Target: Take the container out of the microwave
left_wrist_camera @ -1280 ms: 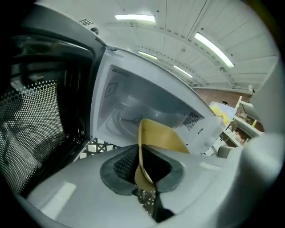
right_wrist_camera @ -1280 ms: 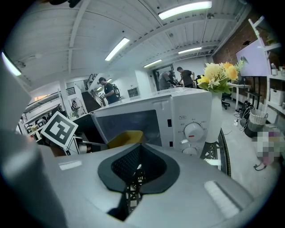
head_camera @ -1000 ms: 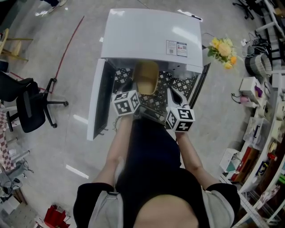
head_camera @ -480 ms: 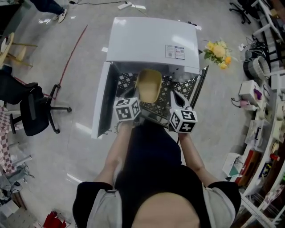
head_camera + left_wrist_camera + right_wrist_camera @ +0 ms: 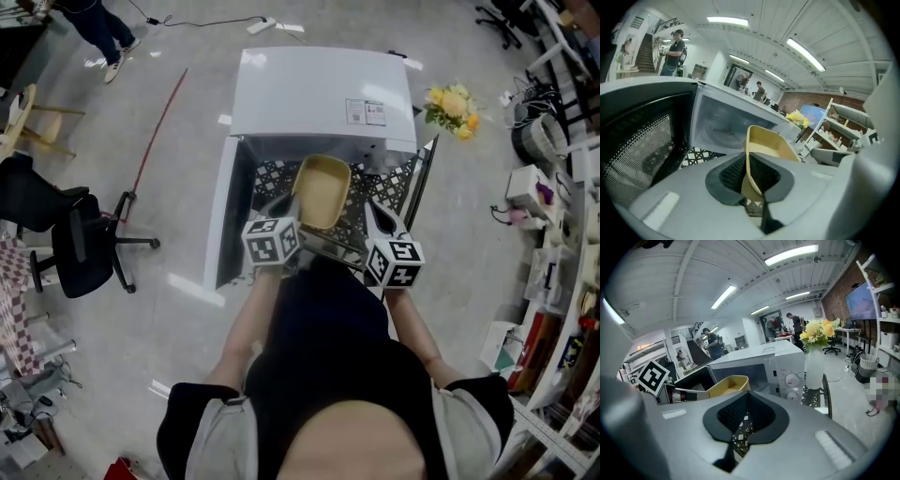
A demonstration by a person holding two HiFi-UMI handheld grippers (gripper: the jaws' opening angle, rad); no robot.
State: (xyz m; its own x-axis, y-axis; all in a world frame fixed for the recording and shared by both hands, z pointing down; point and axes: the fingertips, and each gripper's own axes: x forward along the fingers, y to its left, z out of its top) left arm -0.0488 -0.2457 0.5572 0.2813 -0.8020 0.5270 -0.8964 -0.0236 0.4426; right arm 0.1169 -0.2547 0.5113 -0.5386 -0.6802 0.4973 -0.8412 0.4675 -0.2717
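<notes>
The yellow container (image 5: 323, 190) hangs tilted in front of the open white microwave (image 5: 323, 94), above the lattice table. My left gripper (image 5: 292, 204) is shut on its left wall. In the left gripper view the thin yellow wall (image 5: 766, 143) runs between the dark pads (image 5: 731, 172), with the empty cavity (image 5: 719, 126) behind. My right gripper (image 5: 373, 214) is shut on nothing, just right of the container. The right gripper view shows the container (image 5: 726, 384) to the left, and the left gripper's marker cube (image 5: 652, 376).
The microwave door (image 5: 223, 211) stands open to the left, dark in the left gripper view (image 5: 642, 140). A white vase of yellow flowers (image 5: 815, 364) stands right of the microwave. An office chair (image 5: 80, 248) is on the floor to the left. Shelves line the right.
The container has come further out of the microwave cavity, toward the person and upward. Both grippers have drawn back with it.
</notes>
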